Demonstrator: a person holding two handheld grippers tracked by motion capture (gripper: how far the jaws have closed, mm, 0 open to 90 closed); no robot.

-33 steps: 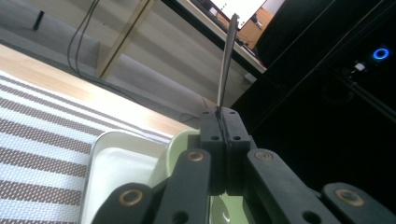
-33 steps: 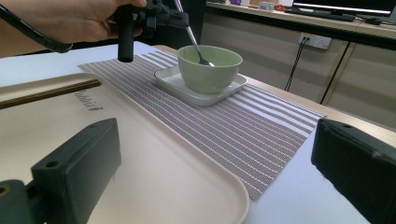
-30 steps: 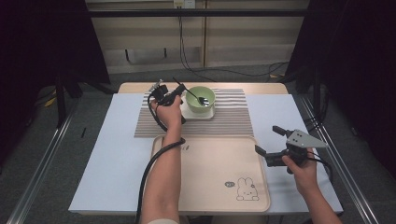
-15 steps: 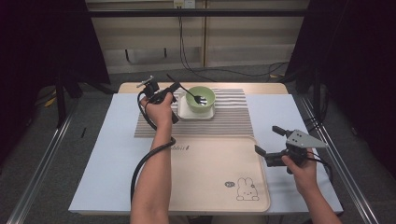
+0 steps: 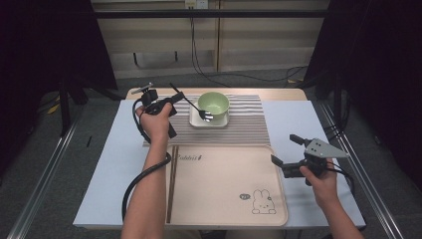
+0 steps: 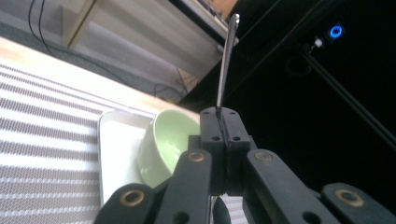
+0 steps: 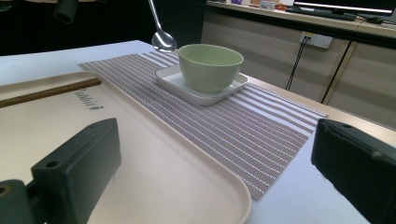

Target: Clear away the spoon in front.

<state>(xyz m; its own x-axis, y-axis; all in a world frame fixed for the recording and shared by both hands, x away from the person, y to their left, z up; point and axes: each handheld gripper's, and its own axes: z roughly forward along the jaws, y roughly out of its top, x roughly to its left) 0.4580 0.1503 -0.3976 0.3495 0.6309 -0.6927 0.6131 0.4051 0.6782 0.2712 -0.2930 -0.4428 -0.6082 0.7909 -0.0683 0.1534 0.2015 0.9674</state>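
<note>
Now the left gripper [image 5: 175,97] is hanging above the striped placemat [image 5: 249,124], its jaws clamped tight on the thin handle of a slender shiny metal spoon [image 5: 191,105], and in the left gripper view the two black jaws are meeting flush with the handle [image 6: 226,60] sprouting straight out from between them. The spoon is running slantwise in the high view, handle end up and to the left at the jaws, its oval bowl [image 5: 206,116] dipping down and to the right, hovering over the near rim of the pale green round ceramic bowl [image 5: 213,102] that is sitting on a small white square plate [image 5: 209,120]. The right gripper view is catching the spoon's bowl [image 7: 163,41] in the air, just beside the green bowl and clear of the mat. That is the relation to watch: the long axis is pointing from the left hand toward the green bowl, so the spoon's next resting place is probably a matter for the left hand alone. The right gripper [image 5: 287,154] is sitting well apart at the right edge of the beige plastic tray with a rabbit picture [image 5: 224,189], its jaws spread wide and gripping nothing. A pair of dark wooden chopsticks [image 5: 170,181] is lying along the tray's left side.
</note>
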